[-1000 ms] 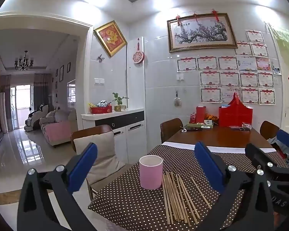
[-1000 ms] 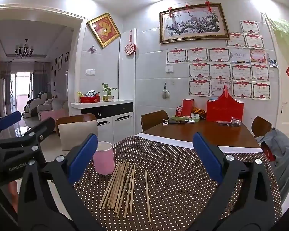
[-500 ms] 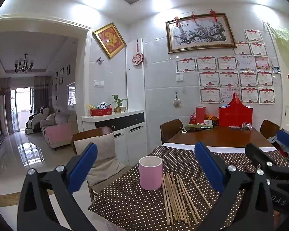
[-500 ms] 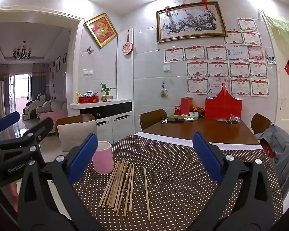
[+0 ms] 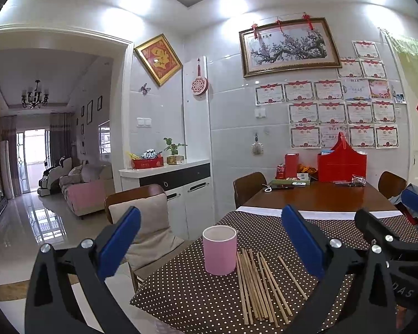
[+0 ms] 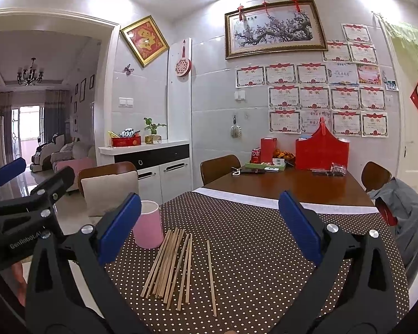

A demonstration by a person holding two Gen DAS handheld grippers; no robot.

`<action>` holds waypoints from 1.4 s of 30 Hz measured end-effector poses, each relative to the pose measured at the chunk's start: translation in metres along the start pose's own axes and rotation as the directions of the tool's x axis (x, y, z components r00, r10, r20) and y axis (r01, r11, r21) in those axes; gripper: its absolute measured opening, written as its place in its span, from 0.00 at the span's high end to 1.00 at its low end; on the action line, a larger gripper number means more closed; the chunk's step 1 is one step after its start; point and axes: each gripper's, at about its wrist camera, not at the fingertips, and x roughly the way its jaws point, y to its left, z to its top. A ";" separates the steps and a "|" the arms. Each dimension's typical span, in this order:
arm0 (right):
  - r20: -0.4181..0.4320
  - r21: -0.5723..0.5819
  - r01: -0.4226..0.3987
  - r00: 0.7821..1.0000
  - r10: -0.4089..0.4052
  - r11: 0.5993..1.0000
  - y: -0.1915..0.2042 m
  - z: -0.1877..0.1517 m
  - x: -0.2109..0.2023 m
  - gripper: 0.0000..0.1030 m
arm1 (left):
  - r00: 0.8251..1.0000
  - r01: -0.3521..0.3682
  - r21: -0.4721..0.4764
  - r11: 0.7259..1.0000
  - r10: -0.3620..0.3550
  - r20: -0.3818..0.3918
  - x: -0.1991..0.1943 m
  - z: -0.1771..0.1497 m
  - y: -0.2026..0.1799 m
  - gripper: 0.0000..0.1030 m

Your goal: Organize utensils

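A pink cup [image 5: 220, 250] [image 6: 148, 224] stands upright on the brown dotted tablecloth [image 5: 197, 297] [image 6: 250, 236]. Several wooden chopsticks [image 5: 257, 284] [image 6: 171, 264] lie loose in a fan just right of the cup, one of them apart to the right. My left gripper [image 5: 209, 247] hovers open above the near edge, the cup between its blue pads. My right gripper [image 6: 209, 231] is open too, over the chopsticks, holding nothing. Each gripper shows at the edge of the other's view.
Bare wooden table [image 6: 292, 186] beyond the cloth carries a red bag [image 6: 321, 153], red box and small items at the far end. Chairs [image 5: 142, 222] [image 6: 220, 167] stand around it, a cushioned one at the left. A white sideboard [image 5: 170, 183] stands by the wall.
Both views have tilted slightly upward and drifted; the cup and chopsticks lie where they were. Both grippers stay open.
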 end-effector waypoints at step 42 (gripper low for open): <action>-0.034 0.003 -0.002 0.999 0.002 1.000 -0.001 0.001 0.008 0.06 | 0.999 -0.024 0.002 1.000 0.024 -0.024 0.011 -0.012 0.008 0.04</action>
